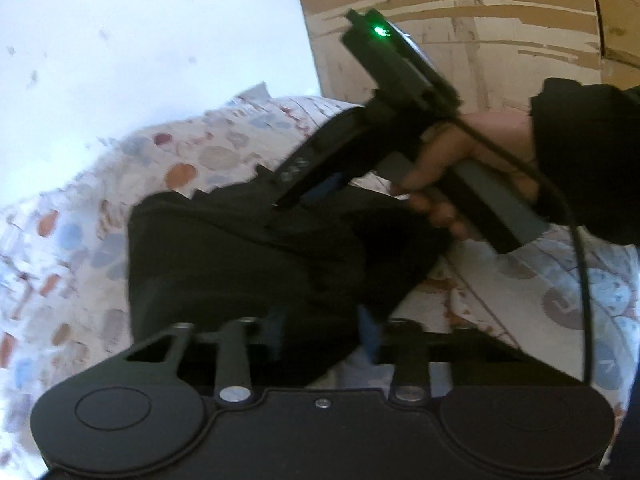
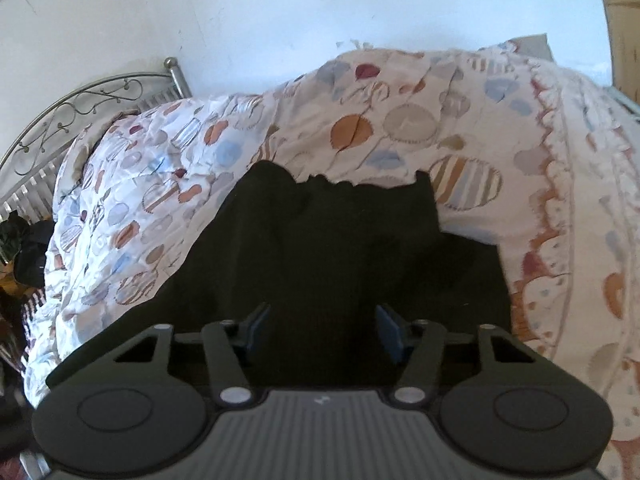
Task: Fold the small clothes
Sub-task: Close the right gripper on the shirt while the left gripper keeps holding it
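On my left wrist view, the left tongs sit low in the picture with the black fabric garment bunched up between their blue pads; only the right-hand pad shows clearly, the other is swallowed by dark cloth. The gap looks narrow and the cloth fills it, so I read these tongs as clenched on the garment's near edge.

On my right wrist view, the right tongs stand about half apart, both blue pads visible, and the black cloth lies in the gap between them. I cannot tell whether the pads press on the fabric or merely straddle it, since black on black hides the contact.

From the left camera I also see the right tongs from the side, tipped down onto the far part of the garment, carried by a hand in a dark sleeve, with a green light glowing on top of the handle and a black cable looping down from it.

The garment lies spread over a white quilted bedspread printed with orange, blue and striped balloons, roughly at the middle of the bed, its ragged far edge turned toward the wall. A curled grey metal bed frame rises at the bed's left end, a pale wall stands behind, and brown cardboard stands beyond the bed's right edge.
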Demonstrator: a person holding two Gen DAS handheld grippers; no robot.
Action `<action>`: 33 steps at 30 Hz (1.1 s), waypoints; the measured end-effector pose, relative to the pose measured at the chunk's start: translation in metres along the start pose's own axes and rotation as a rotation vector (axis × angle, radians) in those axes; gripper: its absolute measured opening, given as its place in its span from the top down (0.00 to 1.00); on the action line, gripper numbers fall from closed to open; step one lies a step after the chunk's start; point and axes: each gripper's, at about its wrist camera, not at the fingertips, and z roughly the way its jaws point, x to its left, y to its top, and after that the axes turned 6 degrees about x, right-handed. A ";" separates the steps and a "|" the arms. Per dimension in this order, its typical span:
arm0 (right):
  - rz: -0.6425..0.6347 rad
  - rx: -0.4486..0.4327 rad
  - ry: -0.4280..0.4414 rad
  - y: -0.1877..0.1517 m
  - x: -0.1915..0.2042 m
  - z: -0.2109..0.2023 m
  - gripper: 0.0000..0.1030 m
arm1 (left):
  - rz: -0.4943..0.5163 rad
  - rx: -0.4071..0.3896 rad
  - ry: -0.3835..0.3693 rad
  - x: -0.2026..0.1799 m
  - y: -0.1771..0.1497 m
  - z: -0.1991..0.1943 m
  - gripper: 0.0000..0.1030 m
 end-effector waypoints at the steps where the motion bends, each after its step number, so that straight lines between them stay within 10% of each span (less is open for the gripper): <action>1: 0.003 0.001 -0.003 0.000 0.000 0.002 0.60 | 0.000 0.006 -0.010 -0.001 0.000 0.002 0.80; 7: 0.066 -0.023 -0.006 0.002 -0.014 0.001 0.96 | -0.027 -0.003 -0.038 -0.004 0.001 0.003 1.00; 19: 0.017 -0.165 -0.070 0.018 -0.023 -0.053 0.97 | -0.161 -0.075 -0.184 0.001 0.041 -0.006 1.00; 33: 0.090 -0.125 -0.166 -0.008 -0.067 -0.063 0.97 | -0.157 -0.017 -0.298 -0.028 0.047 0.031 1.00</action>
